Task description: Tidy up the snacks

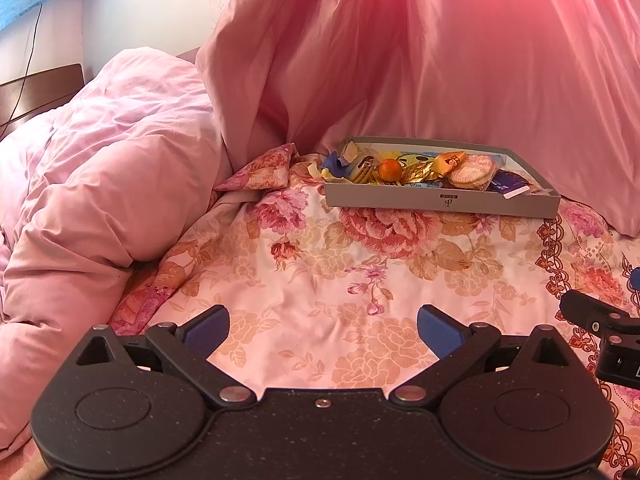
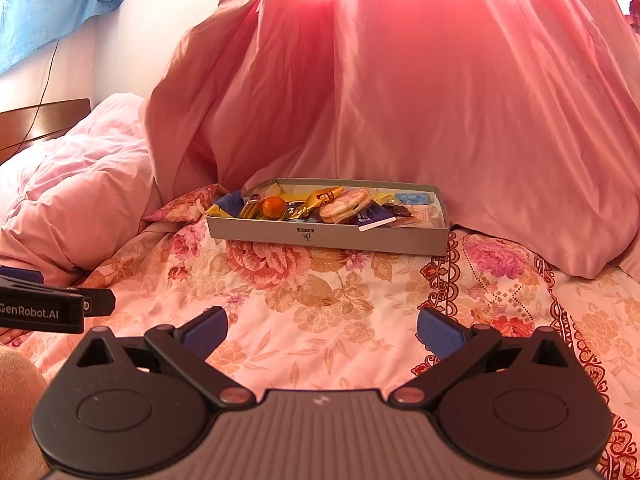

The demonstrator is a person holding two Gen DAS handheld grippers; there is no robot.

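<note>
while both the left gripper (image 1: 323, 330) and right gripper (image 2: 322, 330) hover wide and empty, the filled snack box (image 2: 328, 237) at twelve o'clock looks finished, so only pulling away seems left.

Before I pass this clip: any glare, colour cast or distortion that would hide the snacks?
Left wrist view: a red flare washes the pink curtain at the top, but the snack box stays sharp and the orange fruit is readable. Right wrist view: same backlit cast and fisheye bending at the edges; the box contents are clear.
</note>
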